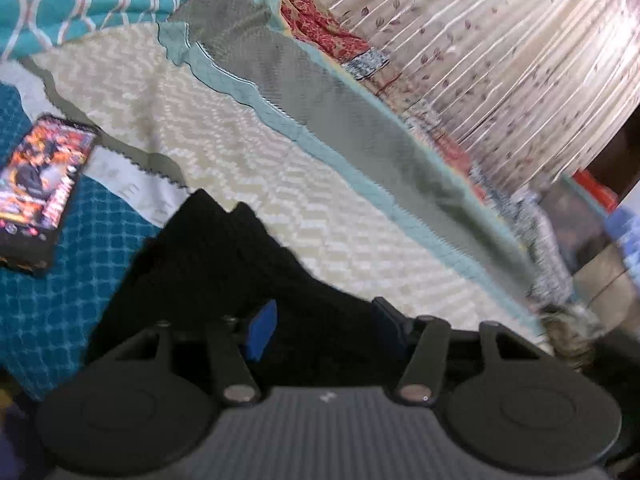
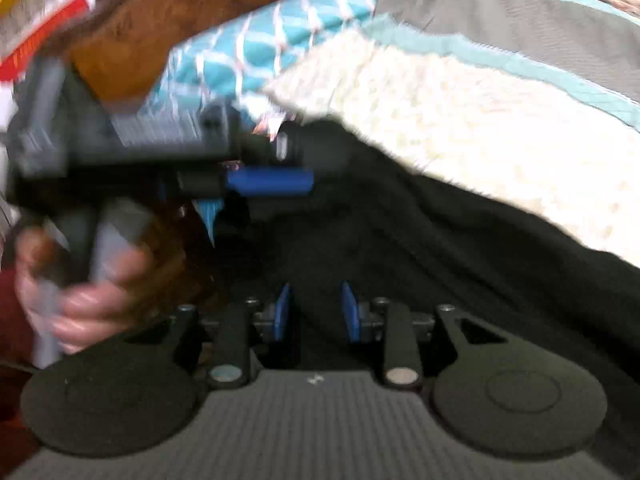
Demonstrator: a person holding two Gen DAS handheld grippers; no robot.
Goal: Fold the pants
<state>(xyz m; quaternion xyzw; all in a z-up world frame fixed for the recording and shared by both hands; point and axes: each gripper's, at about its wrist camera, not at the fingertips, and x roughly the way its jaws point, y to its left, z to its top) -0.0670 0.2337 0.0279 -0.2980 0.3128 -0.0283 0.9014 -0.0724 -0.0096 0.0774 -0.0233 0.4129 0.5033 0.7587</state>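
The black pants (image 1: pixel 224 264) lie bunched on a cream zigzag blanket (image 1: pixel 280 160), partly over the teal bedsheet (image 1: pixel 52 300). My left gripper (image 1: pixel 324 328) stands open over them; its blue pads (image 1: pixel 262 332) are wide apart and dark cloth shows between and beyond them. In the right wrist view the pants (image 2: pixel 440 260) spread to the right under the blanket's edge (image 2: pixel 480 120). My right gripper (image 2: pixel 316 312) has its blue pads close together, with black cloth filling the gap. The left gripper (image 2: pixel 298 164) hovers at left, blurred, held by a hand (image 2: pixel 92 300).
A phone (image 1: pixel 40 188) with a bright screen lies on the bedsheet at left. A teal patterned pillow (image 1: pixel 80 0) sits at the head of the bed. A grey-green blanket border (image 1: pixel 360 128) runs diagonally, and a leaf-print curtain (image 1: pixel 500 40) hangs beyond. A brown cover (image 2: pixel 160 20) lies behind.
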